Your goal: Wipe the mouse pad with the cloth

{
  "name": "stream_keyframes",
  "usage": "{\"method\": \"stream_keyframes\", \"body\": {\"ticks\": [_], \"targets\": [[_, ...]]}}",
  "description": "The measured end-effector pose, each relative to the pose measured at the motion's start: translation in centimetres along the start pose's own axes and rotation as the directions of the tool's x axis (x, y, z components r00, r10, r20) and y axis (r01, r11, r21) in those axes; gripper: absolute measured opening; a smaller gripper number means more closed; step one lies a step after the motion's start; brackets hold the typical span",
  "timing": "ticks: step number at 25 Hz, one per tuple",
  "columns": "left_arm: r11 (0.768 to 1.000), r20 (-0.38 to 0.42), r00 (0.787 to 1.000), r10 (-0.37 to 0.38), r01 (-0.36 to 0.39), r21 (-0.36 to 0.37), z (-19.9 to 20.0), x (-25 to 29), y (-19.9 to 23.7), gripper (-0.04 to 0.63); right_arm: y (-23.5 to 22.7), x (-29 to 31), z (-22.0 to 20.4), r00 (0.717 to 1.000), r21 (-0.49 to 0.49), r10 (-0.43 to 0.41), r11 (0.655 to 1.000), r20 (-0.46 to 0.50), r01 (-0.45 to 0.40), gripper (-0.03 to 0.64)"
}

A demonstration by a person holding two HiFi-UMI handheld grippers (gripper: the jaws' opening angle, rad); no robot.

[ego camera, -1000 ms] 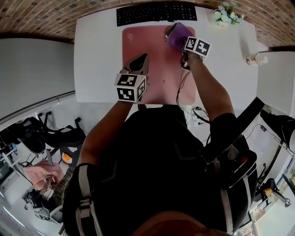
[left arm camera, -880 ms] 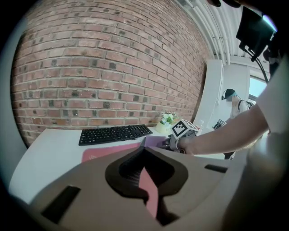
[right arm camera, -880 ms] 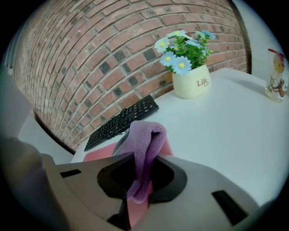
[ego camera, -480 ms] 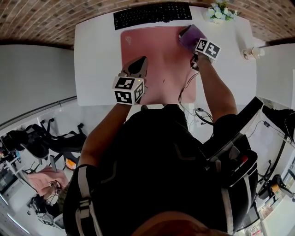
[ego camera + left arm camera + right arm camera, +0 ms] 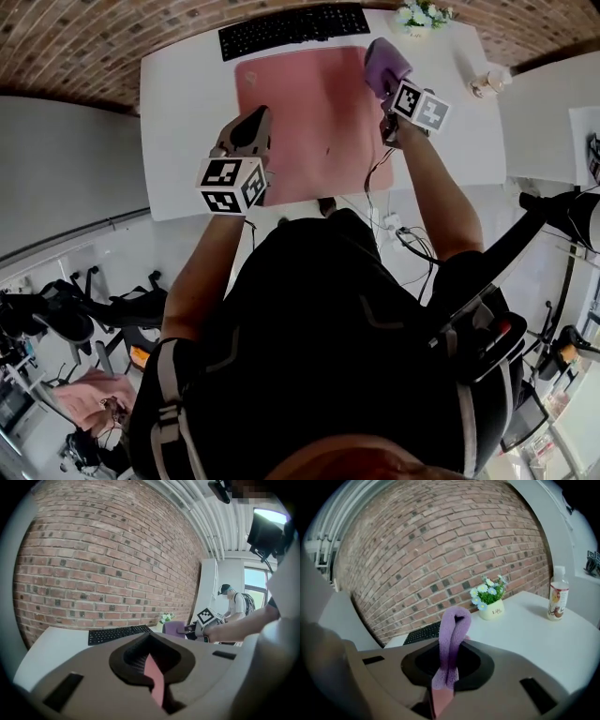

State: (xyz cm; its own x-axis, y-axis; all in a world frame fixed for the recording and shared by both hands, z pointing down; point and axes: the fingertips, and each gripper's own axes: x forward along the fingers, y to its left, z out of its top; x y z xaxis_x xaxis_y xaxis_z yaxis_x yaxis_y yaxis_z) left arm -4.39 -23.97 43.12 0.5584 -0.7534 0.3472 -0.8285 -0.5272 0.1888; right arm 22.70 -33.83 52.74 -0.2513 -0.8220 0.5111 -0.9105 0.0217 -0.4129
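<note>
- Purple fleecy cloth [image 5: 386, 64] [image 5: 451, 639] stood pinched between the clenched jaws of our right gripper [image 5: 386, 94] [image 5: 443, 688], at the far right corner of the pink rectangular mouse pad [image 5: 309, 112].
- We could not tell whether the cloth touched the pad.
- Our left gripper [image 5: 249, 122] [image 5: 152, 670] hung over the pad's left edge, its jaws pressed together on nothing.
- A black keyboard [image 5: 291, 26] lay just beyond the pad's far edge.
- A small white pot of flowers [image 5: 417, 16] and a clear plastic bottle [image 5: 486, 82] stood on the white table [image 5: 183, 122], off to the pad's right.
</note>
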Motion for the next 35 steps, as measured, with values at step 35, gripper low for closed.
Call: {"method": "stream_keyframes", "body": {"ticks": [35], "targets": [[0.994, 0.258, 0.966, -0.023, -0.006, 0.113, 5.8, -17.4, -5.4, 0.003, 22.8, -26.6, -3.9, 0.923, -0.498, 0.296, 0.856, 0.246, -0.142, 0.058]]}}
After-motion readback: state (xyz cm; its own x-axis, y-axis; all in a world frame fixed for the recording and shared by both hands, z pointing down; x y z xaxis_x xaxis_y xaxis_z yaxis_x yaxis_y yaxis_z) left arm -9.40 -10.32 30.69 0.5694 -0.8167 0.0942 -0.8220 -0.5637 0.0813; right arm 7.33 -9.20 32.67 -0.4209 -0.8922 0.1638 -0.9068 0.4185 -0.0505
